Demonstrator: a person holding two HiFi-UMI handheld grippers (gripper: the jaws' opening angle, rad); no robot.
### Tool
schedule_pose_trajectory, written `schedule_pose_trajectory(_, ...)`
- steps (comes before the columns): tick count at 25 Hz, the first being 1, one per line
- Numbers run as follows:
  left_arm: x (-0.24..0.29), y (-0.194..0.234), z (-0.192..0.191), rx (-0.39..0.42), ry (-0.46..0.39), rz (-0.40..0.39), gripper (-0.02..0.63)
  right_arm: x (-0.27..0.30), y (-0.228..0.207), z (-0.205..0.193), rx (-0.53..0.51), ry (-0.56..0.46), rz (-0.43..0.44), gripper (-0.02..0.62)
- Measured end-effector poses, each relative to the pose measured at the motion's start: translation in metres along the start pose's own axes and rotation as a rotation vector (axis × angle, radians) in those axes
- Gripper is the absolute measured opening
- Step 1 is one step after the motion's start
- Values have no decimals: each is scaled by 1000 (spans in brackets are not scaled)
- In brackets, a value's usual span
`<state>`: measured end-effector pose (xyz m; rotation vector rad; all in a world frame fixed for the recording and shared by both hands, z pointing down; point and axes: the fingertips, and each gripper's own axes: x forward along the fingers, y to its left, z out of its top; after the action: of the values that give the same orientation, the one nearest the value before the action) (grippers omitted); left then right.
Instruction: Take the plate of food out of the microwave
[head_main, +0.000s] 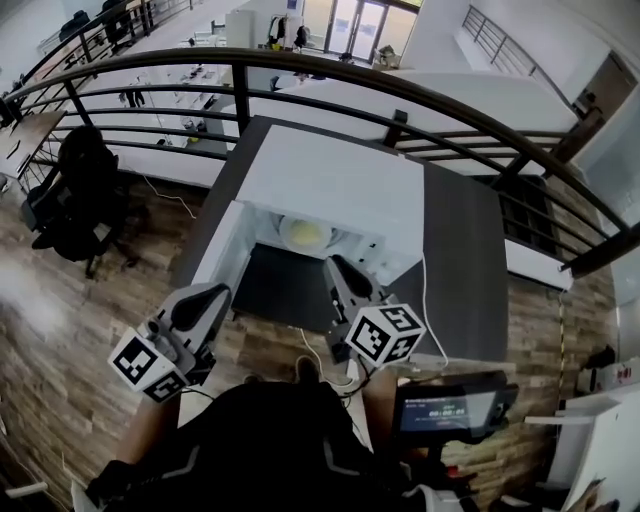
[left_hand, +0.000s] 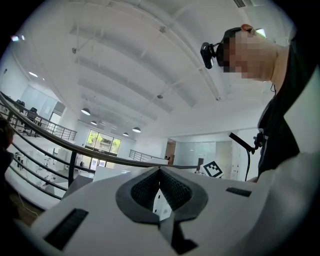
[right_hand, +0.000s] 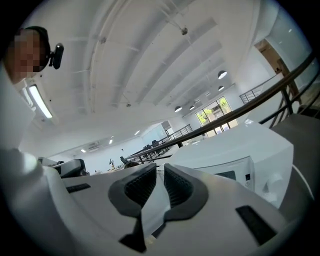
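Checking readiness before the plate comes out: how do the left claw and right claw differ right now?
The left claw has its jaws together at the tips; the right claw shows a narrow gap. In the head view the right claw lies close to the open microwave; the left claw sits further back, off its left side. Both hold nothing.

readable text: none | screen (head_main: 450, 411): digits too blurred to read
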<state>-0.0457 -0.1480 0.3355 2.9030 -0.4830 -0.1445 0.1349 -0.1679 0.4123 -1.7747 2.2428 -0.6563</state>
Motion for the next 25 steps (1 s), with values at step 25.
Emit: schedule_pose_trajectory(25, 12, 23, -16, 44, 25, 158, 3, 66, -125, -139, 690, 74, -81, 163)
